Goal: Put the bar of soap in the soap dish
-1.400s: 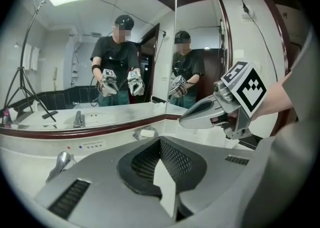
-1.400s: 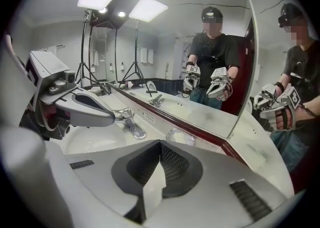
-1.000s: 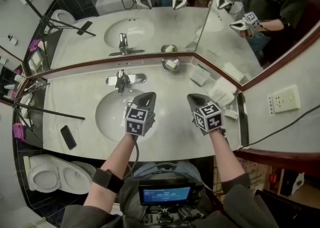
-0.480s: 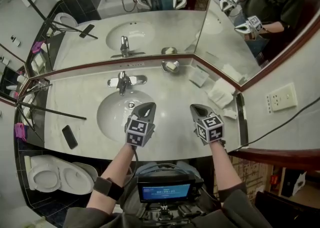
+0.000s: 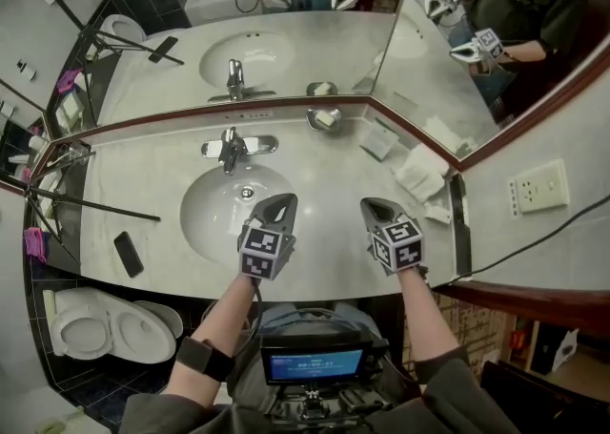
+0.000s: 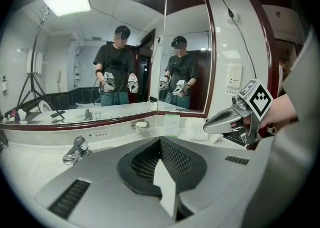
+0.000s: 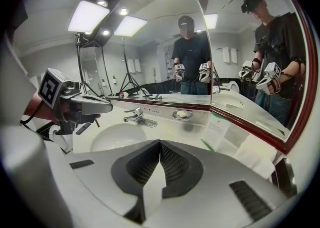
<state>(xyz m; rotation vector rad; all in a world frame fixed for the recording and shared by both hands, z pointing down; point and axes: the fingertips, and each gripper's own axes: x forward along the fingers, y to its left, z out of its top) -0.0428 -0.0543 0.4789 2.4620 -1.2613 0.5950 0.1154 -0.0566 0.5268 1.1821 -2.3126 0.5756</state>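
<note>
A pale bar of soap [image 5: 328, 121] lies in the metal soap dish [image 5: 315, 118] fixed at the back of the counter, under the mirror; the right gripper view shows the same soap dish [image 7: 176, 116] too. My left gripper [image 5: 282, 200] hovers over the basin's front right rim, shut and empty. My right gripper [image 5: 373, 206] hangs over the counter to its right, also shut with nothing in it. Both are well short of the dish. In the left gripper view the soap dish [image 6: 141, 125] sits far beyond the closed jaws.
A chrome faucet [image 5: 229, 148] stands behind the white basin [image 5: 214, 208]. A card [image 5: 379, 141] and folded towels [image 5: 422, 175] lie at the right. A black phone [image 5: 128, 253] and a tripod leg [image 5: 95, 205] are at the left. Mirrors line the back walls.
Both grippers have drawn back a little toward the counter's front edge, jaws still shut. The soap stays in the dish.
</note>
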